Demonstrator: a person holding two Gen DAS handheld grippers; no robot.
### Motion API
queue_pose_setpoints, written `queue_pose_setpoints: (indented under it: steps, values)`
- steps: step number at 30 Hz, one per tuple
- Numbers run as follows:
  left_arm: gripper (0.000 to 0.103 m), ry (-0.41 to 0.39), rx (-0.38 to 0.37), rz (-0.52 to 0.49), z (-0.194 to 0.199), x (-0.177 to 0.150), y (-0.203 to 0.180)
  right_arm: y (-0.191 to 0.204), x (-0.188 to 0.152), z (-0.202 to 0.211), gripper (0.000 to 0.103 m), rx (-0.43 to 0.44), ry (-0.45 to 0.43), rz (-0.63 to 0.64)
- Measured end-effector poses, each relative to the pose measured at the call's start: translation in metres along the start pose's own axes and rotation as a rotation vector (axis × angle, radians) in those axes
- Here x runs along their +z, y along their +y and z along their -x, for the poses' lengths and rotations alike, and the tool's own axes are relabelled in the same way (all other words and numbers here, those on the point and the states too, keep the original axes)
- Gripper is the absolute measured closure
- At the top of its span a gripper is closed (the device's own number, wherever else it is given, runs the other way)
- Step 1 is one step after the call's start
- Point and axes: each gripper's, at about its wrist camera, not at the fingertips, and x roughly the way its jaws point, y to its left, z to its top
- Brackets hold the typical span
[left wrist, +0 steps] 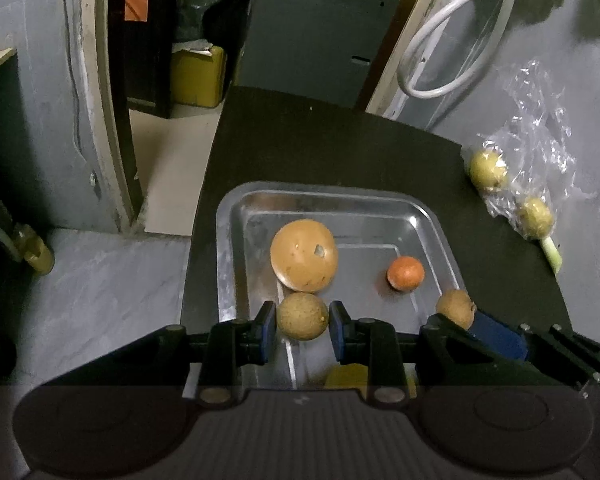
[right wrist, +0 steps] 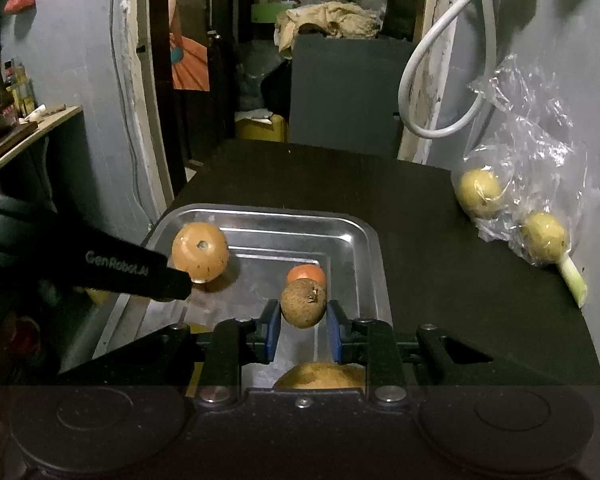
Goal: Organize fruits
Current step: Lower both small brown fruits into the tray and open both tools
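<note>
Left wrist view —
A: Left tool (left wrist: 302, 322) pinches a brown round fruit (left wrist: 302, 316) above the steel tray (left wrist: 228, 248), beside the large orange fruit (left wrist: 303, 255).
B: Right tool (right wrist: 303, 322) pinches another brown fruit (right wrist: 303, 302) there. Each should lower fully before parting, clear of the small orange (right wrist: 306, 273).

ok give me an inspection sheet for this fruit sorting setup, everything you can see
Surface: dark table, metal tray on it.
Job's things: large orange fruit and small orange fruit in the tray; two yellow-green fruits in a plastic bag.
Clutter: green stalk.
Grippers: left gripper and right gripper each hold a brown fruit over the tray.
Cables: white hose on the wall.
Surroundings: doorway, grey cabinet.
</note>
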Motion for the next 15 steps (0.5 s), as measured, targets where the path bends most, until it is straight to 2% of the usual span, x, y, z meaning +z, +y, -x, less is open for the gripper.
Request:
queue_pose_setpoints:
  steps: [15]
  values:
    - [0.072, 0.048, 0.023, 0.016, -0.008, -0.011, 0.003, -0.007, -0.003, -0.009, 0.077, 0.002, 0.05, -0.047]
